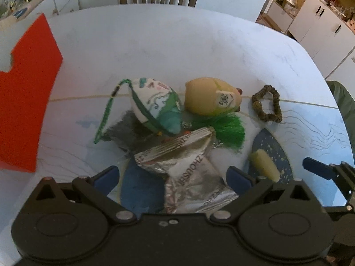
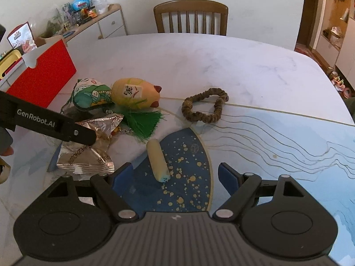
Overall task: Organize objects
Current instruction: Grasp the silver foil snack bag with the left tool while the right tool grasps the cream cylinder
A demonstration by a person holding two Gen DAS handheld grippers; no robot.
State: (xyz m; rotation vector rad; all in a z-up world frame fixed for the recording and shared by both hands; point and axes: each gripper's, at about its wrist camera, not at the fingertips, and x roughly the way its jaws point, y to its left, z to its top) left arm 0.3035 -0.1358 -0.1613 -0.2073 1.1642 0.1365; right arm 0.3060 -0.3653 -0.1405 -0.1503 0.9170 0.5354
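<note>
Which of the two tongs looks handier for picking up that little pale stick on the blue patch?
The right tongs, probably: they are open and the pale stick lies directly between their tips. The left tongs are open over the foil wrapper instead.

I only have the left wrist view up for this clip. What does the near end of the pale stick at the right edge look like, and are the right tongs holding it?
Observer: In the right wrist view, the stick has a blue-tinted near end with a small dark mark. The rest is pale yellow.
Reviewer: And the right tongs?
Observer: The right tongs are open and grip nothing. The stick's near end lies just ahead of the gap between their fingers.
Reviewer: What is it lying on?
Observer: The dark blue patch shows a fuller outline here: it is fan-shaped with gold speckles, and it is part of the table's printed surface.
</note>
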